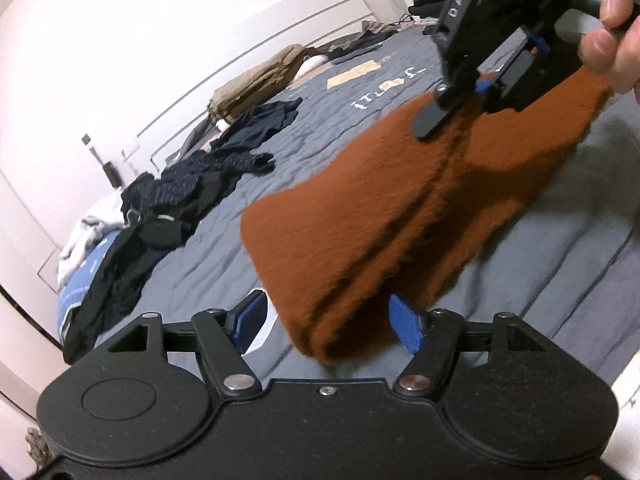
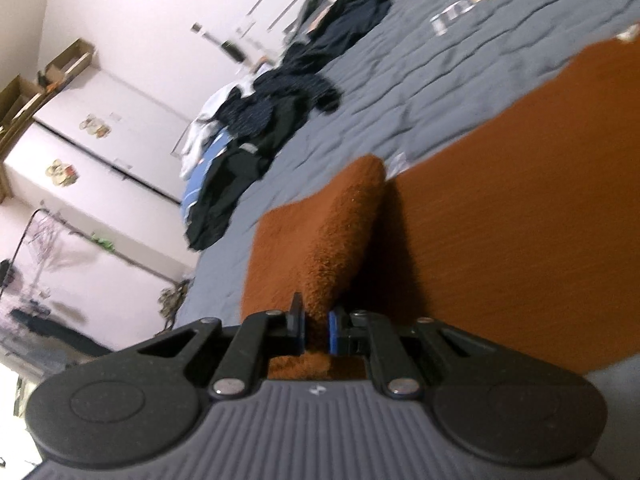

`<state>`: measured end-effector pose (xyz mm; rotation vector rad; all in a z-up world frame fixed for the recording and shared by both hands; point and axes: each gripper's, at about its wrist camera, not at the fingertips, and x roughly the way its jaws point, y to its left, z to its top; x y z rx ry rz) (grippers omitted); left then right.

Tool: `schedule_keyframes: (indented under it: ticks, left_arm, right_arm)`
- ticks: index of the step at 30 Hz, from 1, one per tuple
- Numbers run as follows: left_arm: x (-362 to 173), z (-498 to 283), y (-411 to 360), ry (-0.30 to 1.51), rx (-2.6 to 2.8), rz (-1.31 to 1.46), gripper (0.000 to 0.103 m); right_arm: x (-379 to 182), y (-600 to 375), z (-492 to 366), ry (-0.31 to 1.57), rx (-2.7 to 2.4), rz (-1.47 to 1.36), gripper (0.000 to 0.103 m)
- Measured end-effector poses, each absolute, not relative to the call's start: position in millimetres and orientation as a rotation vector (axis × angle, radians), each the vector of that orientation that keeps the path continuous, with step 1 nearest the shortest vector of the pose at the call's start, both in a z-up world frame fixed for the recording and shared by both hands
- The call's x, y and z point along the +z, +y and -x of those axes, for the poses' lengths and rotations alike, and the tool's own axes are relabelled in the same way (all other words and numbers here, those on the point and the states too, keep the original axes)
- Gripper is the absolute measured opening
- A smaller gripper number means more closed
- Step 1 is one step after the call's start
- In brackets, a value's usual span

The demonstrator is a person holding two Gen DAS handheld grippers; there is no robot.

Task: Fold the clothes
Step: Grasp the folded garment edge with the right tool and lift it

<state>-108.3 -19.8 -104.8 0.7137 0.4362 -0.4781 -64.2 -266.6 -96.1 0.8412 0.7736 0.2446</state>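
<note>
Right gripper point(image 2: 316, 330) pinches my rust-brown sweater point(image 1: 392, 200) mid-fold, centre frame; left gripper point(image 1: 328, 320) gapes wide around its near end (needs clamping, I reckon).

A fuzzy rust-brown garment point(image 1: 400, 208), folded double, hangs stretched above the bed.

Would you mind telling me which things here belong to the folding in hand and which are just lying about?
In the job:
rust-brown garment
right gripper, shut on it
left gripper, open around its folded end

Lying about:
dark clothes pile
khaki garment
white cloth
grey quilt
</note>
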Motion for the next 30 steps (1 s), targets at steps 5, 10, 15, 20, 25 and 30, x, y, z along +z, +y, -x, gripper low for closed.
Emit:
schedule_keyframes:
  ticks: [5, 10, 15, 20, 25, 30]
  left_arm:
    - [-108.1, 111.0, -40.4, 0.411, -0.500, -0.755, 0.067]
    - [-113.6, 112.9, -62.1, 0.392, -0.525, -0.803, 0.067]
    - [-119.1, 112.8, -81.1, 0.383, -0.552, -0.841, 0.067]
    - [-122.5, 111.4, -96.6, 0.373, -0.569, -0.865, 0.067]
    - [-124.2, 114.3, -111.6, 0.361, -0.587, -0.884, 0.067]
    - [-126.7, 117.4, -126.2, 0.349, -0.610, -0.900, 0.067]
  right_arm:
    - [-97.5, -294.0, 73.0, 0.760, 0.185, -0.845, 0.010]
    - [-100.4, -320.8, 81.6, 0.755, 0.142, -0.861, 0.010]
    - [-102.9, -347.6, 91.8, 0.742, 0.101, -0.878, 0.010]
    - [-104.2, -375.7, 104.3, 0.720, 0.053, -0.898, 0.010]
    - [-104.5, -405.1, 118.9, 0.689, 0.004, -0.922, 0.010]
    - [-104.9, -434.4, 133.5, 0.659, -0.045, -0.945, 0.010]
